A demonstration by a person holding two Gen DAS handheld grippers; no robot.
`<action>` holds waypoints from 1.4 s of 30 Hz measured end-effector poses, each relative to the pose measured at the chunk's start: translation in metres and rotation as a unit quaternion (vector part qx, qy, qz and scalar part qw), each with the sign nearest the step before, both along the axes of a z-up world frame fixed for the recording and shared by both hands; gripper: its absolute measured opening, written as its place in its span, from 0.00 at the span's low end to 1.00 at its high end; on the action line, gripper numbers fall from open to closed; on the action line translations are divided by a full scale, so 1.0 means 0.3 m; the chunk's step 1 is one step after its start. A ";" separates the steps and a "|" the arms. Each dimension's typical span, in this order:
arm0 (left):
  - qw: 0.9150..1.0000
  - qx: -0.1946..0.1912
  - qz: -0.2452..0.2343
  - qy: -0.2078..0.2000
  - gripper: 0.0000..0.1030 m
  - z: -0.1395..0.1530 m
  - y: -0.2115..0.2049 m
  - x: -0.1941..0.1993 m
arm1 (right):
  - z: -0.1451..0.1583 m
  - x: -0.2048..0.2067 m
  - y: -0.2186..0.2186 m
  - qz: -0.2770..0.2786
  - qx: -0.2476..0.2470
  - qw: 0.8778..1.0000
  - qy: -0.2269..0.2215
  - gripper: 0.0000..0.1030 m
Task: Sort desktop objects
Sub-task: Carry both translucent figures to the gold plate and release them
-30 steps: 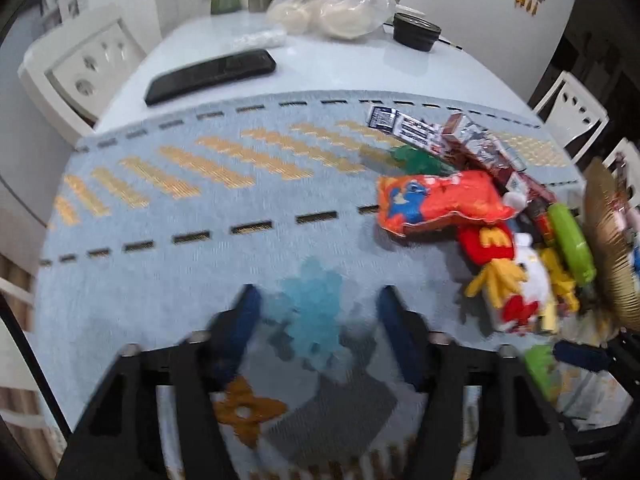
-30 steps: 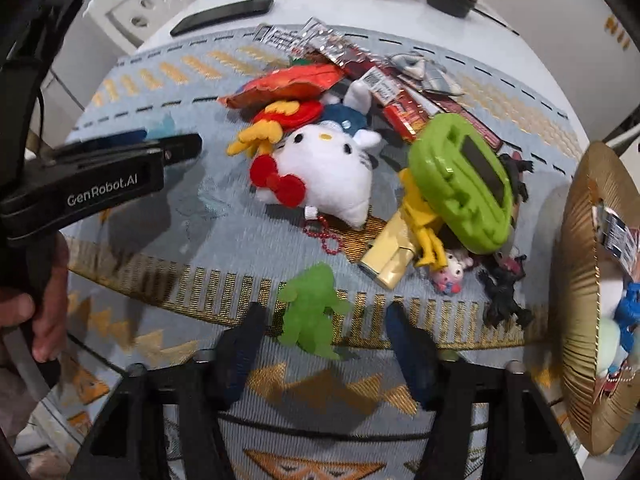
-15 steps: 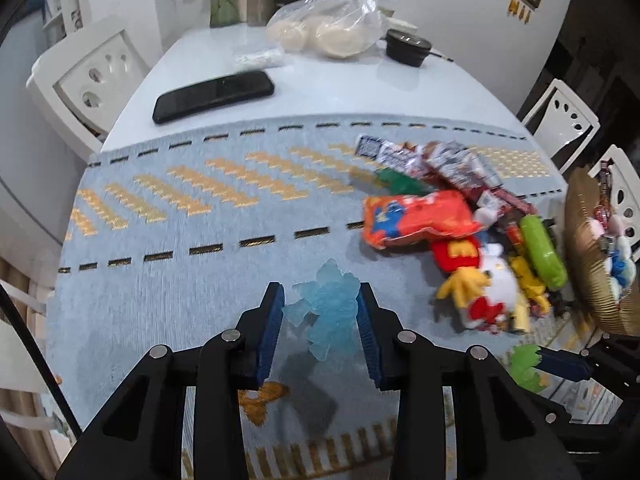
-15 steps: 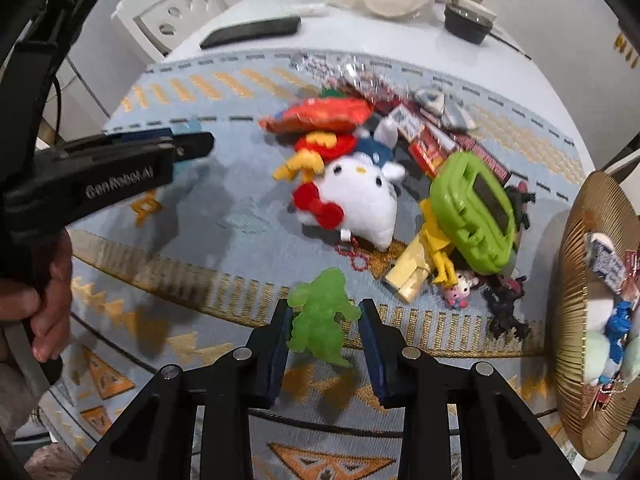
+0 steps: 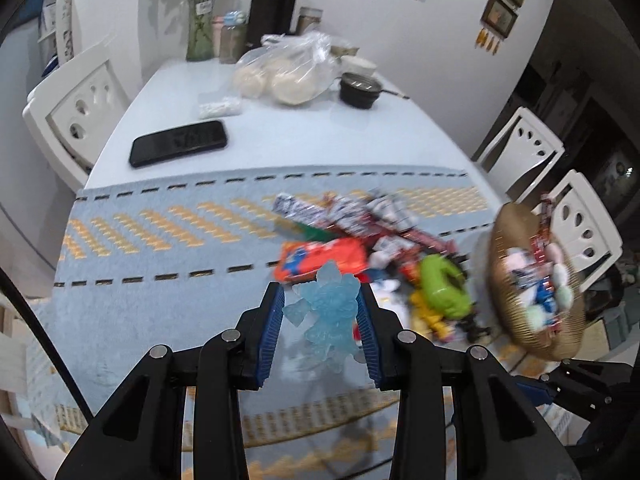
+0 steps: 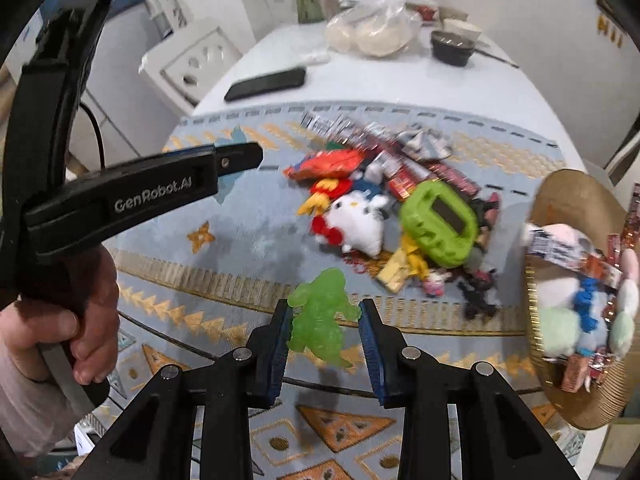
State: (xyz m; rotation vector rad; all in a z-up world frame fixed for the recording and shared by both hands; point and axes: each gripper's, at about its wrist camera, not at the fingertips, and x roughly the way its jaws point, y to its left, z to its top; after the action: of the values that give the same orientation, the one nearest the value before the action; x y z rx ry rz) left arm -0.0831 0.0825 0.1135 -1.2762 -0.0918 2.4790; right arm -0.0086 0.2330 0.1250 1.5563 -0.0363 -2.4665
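My left gripper [image 5: 320, 312] is shut on a translucent blue figure [image 5: 326, 312] and holds it above the patterned cloth [image 5: 160, 280]. My right gripper [image 6: 324, 320] is shut on a translucent green figure [image 6: 320, 316], also lifted off the cloth. A pile lies mid-cloth: a white cat plush [image 6: 356, 224], a green gadget [image 6: 438, 224], an orange snack bag [image 6: 328, 162] and several wrapped snacks [image 6: 384, 140]. A gold basket [image 6: 560, 380] at the right holds several toys and snacks. The left gripper's body [image 6: 140, 196] shows in the right wrist view.
A black phone [image 5: 178, 143], a plastic bag of food [image 5: 288, 72], a dark bowl [image 5: 359, 89], a vase and bottles stand on the white table [image 5: 280, 140] beyond the cloth. White chairs [image 5: 76, 116] stand around the table.
Both grippers closed on their figures, blue in the left and green in the right, and lifted them off the cloth. Both views rose and shifted toward the basket on the right.
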 end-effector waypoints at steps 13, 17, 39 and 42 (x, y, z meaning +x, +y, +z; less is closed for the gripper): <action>0.995 0.055 -0.069 0.037 0.32 0.168 0.318 0.027 | 0.192 0.061 0.540 -0.159 -0.054 0.985 0.044 0.32; 0.992 0.065 -0.102 0.047 0.32 0.200 0.459 0.027 | 0.229 0.083 0.717 -0.208 -0.067 0.974 0.055 0.32; 0.984 0.116 -0.106 -0.085 0.46 0.040 0.820 -0.138 | 0.184 0.055 1.018 -0.236 -0.096 0.966 0.042 0.56; 0.982 0.130 -0.101 -0.093 0.46 0.040 0.780 -0.123 | 0.168 0.051 1.031 -0.237 -0.111 0.965 0.030 0.56</action>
State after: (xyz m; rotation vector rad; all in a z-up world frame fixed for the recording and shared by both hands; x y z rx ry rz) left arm -0.1200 0.3166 0.1255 -1.3268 -0.3061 2.0951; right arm 0.0066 0.5423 0.1756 1.5091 -0.7299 -2.7306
